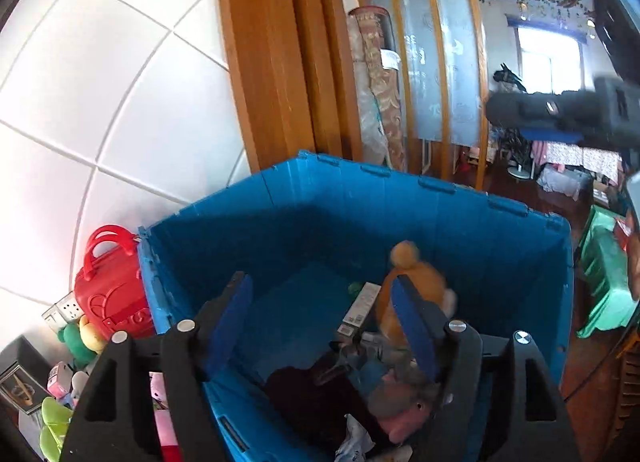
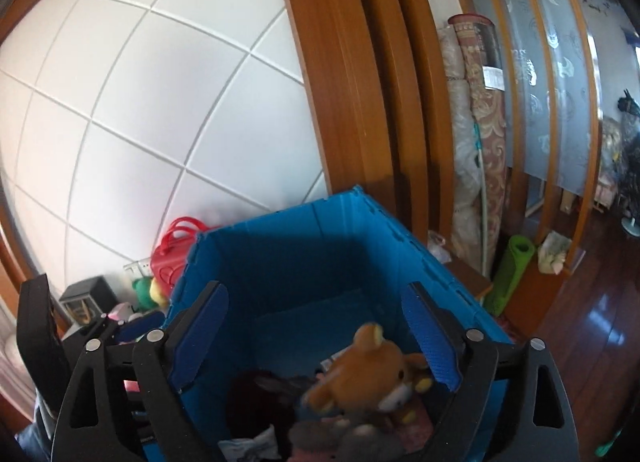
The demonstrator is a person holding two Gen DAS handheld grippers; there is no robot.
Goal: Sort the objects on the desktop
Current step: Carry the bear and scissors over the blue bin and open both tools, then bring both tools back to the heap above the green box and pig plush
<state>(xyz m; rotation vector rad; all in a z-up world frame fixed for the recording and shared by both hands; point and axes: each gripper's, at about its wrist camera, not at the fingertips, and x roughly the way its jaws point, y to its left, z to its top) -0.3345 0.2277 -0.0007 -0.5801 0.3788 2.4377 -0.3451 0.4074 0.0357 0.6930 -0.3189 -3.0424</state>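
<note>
A blue plastic crate (image 1: 360,222) stands against a white tiled wall. Over its near side my left gripper (image 1: 320,294) is open, with nothing between its blue pads. A brown plush bear (image 1: 416,282), blurred, is inside the crate by the right finger. In the right wrist view, my right gripper (image 2: 316,298) is open wide above the crate (image 2: 300,262). The bear (image 2: 368,370) lies on the pile between and below its fingers, touching neither pad. Under the bear are a grey plush (image 1: 400,398), a dark maroon cloth (image 1: 304,394) and a white packet (image 1: 360,302).
Left of the crate are a red toy bag (image 1: 112,294), a green and yellow plush (image 1: 80,338) and small toys. A wooden door frame (image 2: 344,102) and rolled carpets (image 2: 480,122) rise behind. On the floor to the right are a green rolled mat (image 2: 514,274) and a green stool (image 1: 604,282).
</note>
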